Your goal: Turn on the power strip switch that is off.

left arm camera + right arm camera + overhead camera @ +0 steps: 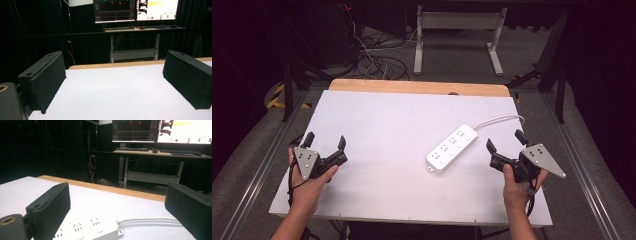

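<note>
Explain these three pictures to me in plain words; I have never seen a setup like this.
A person holds a hand tool with a two-jaw claw in each hand. The high view looks down on the white table: left claw at the left, right claw at the right. The other two pictures come from cameras riding on each claw, looking out between its black jaws. A white power strip lies on the table, its cable trailing off beside the right claw. Both claws stand open and hold nothing.

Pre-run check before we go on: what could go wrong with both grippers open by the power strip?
1. The white power strip lies flat and wide; the open right gripper could slip off its edges.
2. Its white cable trails beside that gripper and could snag.
3. The left gripper is far off, so the strip may slide unbraced.
</note>
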